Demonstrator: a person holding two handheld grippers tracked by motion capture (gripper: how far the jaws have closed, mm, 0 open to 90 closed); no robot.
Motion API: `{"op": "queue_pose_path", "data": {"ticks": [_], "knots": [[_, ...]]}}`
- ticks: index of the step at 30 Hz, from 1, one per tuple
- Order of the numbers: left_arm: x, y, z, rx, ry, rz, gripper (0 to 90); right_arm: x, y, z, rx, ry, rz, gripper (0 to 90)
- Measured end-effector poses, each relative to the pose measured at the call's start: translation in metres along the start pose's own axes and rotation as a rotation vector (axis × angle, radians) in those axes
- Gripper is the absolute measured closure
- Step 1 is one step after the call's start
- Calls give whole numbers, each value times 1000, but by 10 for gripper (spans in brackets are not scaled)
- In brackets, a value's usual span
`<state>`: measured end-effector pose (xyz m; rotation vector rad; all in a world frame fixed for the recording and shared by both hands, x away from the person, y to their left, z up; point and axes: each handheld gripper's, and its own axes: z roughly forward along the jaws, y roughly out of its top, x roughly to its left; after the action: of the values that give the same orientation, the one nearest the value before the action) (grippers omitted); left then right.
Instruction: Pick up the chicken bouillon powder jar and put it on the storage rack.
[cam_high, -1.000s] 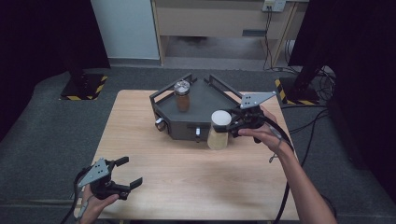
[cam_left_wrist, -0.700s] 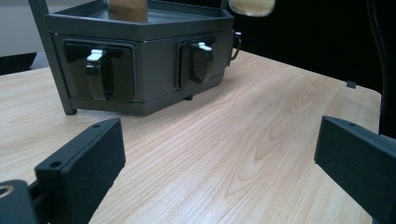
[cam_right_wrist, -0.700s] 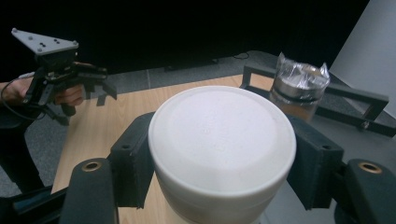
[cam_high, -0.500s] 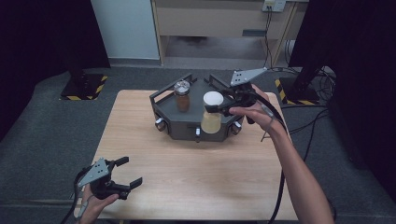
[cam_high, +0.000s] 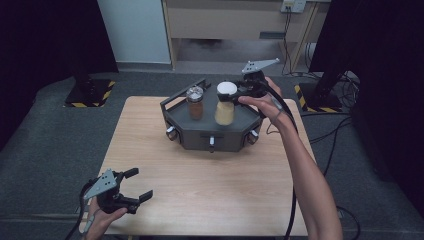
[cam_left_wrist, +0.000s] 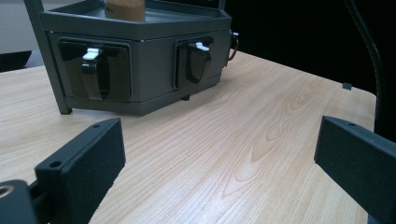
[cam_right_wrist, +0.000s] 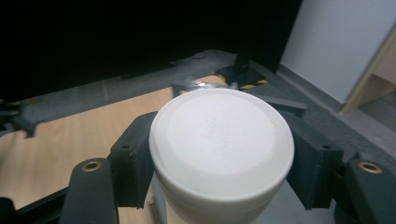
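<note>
Jar (cam_high: 225, 103) with the white lid is gripped by my right gripper (cam_high: 239, 91) over the grey tray (cam_high: 210, 131), beside the brown jar (cam_high: 195, 102); I judge only release remains. Left gripper (cam_high: 131, 187) sits wide open, empty.

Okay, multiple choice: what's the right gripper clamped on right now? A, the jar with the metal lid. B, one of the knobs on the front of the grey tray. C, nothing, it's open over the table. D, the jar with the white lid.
D: the right gripper has its jaws pressed on both sides of the white-lidded jar, which stands on the grey tray beside the metal-lidded jar.
</note>
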<state>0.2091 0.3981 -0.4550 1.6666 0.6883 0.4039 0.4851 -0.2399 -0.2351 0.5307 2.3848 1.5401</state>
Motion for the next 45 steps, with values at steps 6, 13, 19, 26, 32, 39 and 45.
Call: {"op": "queue_pose_path", "data": {"ticks": [6,13,19,26,32,39,45], "knots": [[0,0,0,4,4,1,11,0,-2,8,-14,-97,25,343],[0,0,0,5,4,3,12,-2,-5,16,-13,-166,60,342],[1,0,0,7,2,0,11,-3,-6,18,-6,-171,59,342],[2,0,-1,5,3,1,11,-3,-11,25,3,-184,71,343],[2,0,-1,5,4,3,11,-3,-13,32,36,-191,65,343],[3,0,-1,3,5,-1,11,-3,-12,36,55,-192,58,343],[2,0,-2,0,6,0,11,-3,-17,36,44,-196,67,342]]}}
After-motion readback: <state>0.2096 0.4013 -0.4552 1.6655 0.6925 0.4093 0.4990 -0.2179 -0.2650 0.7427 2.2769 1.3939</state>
